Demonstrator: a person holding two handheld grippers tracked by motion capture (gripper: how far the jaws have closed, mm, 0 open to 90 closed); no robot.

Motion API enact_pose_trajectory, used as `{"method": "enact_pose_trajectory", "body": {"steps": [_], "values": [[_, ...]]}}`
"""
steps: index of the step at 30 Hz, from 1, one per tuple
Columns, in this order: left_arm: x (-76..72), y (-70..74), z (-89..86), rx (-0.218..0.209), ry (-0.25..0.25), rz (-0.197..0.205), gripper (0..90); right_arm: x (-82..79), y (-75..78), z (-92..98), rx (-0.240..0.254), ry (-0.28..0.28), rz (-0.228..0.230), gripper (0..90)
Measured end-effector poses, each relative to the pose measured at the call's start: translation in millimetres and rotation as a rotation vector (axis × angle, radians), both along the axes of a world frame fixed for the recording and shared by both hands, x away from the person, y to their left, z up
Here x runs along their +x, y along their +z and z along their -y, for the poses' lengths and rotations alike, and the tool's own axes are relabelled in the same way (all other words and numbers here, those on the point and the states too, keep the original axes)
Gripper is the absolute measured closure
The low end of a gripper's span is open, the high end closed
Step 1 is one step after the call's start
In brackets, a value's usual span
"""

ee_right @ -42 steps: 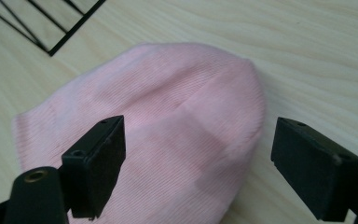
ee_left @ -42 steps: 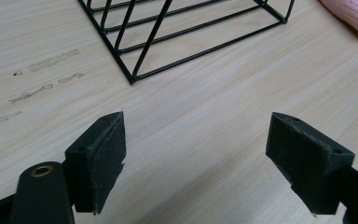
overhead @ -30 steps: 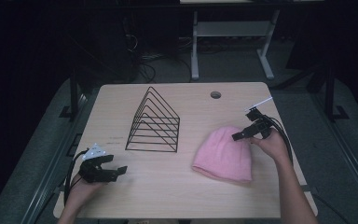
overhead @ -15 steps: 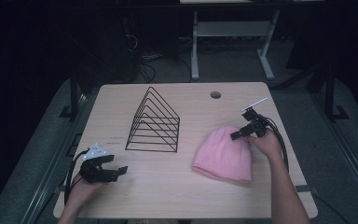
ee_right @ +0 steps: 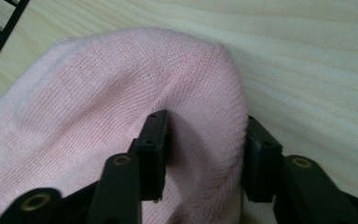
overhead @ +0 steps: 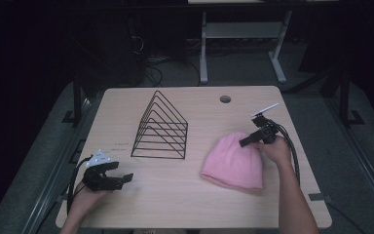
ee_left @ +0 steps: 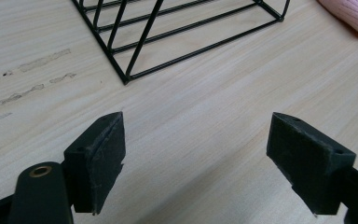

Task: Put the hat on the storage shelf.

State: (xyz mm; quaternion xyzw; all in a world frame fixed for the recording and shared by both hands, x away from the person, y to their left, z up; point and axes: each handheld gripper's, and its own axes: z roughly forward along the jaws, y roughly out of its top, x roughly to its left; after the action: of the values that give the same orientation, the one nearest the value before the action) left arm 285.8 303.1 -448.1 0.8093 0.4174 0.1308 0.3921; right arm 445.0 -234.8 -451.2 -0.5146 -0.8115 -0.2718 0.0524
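A pink knitted hat (overhead: 233, 161) is seen lying flat on the right half of the light wooden desk (overhead: 175, 204), with its rounded crown turned toward the far right and its open brim toward the near edge. The right gripper (overhead: 246, 142) is held at that crown, reaching in from the hat's right side. In the right gripper view a raised fold of the hat (ee_right: 200, 135) is caught between the two black jaws, which have just been closing; the pads appear to be pressed into the knit on both sides, although the contact of the right-hand pad is partly hidden by the bulge of cloth, so a firm pinch can only be taken as likely. The rest of the hat is spread out to the left of the jaws in that view. The left gripper (overhead: 121, 179) is held low over the near left corner of the desk, well apart from the hat, and its jaws are spread wide with only bare wood between them, as is shown in the left gripper view (ee_left: 196, 158). A black wire rack (overhead: 160, 129) of triangular frames stands upright between the two grippers, to the left of the hat and not touching it; its base corner (ee_left: 126, 79) is seen just ahead of the left gripper.
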Motion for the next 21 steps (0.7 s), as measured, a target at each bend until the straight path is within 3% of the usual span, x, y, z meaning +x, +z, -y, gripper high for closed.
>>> {"method": "enact_pose_trajectory", "body": {"steps": [2, 10, 21], "values": [[0.0, -0.1, 0.0, 0.005, -0.002, -0.003, 19.6, -0.4, 0.5, -0.3, 0.000, -0.002, 0.005, 65.1], [0.1, 0.1, 0.0, 0.000, -0.007, -0.004, 19.6, -2.4, 3.8, 2.8, 0.035, 0.017, 0.013, 73.1], [0.3, -0.2, 0.5, -0.002, -0.013, -0.011, 19.6, -13.7, 28.9, 13.6, 0.137, 0.028, 0.078, 74.6]]}}
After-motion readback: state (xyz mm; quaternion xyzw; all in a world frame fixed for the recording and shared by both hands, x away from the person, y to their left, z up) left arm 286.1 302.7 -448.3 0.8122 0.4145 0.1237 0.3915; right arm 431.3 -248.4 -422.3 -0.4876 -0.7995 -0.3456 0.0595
